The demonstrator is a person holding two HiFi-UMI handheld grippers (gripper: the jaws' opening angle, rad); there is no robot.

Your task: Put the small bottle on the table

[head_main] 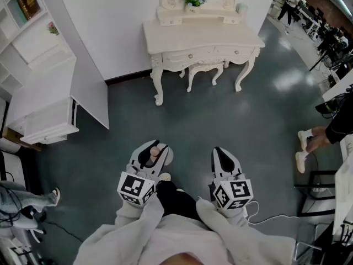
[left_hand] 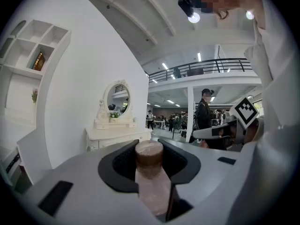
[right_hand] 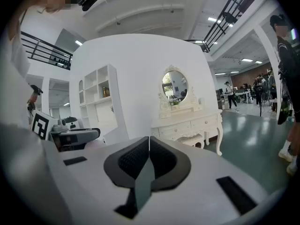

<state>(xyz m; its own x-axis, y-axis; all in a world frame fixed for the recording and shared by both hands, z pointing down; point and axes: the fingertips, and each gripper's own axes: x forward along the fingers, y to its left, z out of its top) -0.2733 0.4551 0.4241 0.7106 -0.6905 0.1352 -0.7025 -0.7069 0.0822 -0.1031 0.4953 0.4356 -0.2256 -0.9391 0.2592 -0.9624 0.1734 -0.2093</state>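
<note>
L gripper [left_hand: 150, 149] jaws pinch the small bottle [left_hand: 152, 182] btw them: pinkish matte body, round brown cap. R gripper [right_hand: 149, 144] jaws closed together, empty.

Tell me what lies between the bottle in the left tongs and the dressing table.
Only bare floor from bottle to table, in the head view; a stool is tucked under the table.

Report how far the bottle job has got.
Done: the left gripper is shut on the small bottle, so the pickup is finished. In hand: the bottle is held above the grey floor, well short of the white dressing table. Left: walk there and set the bottle on the tabletop. The right gripper is shut and empty.
</note>
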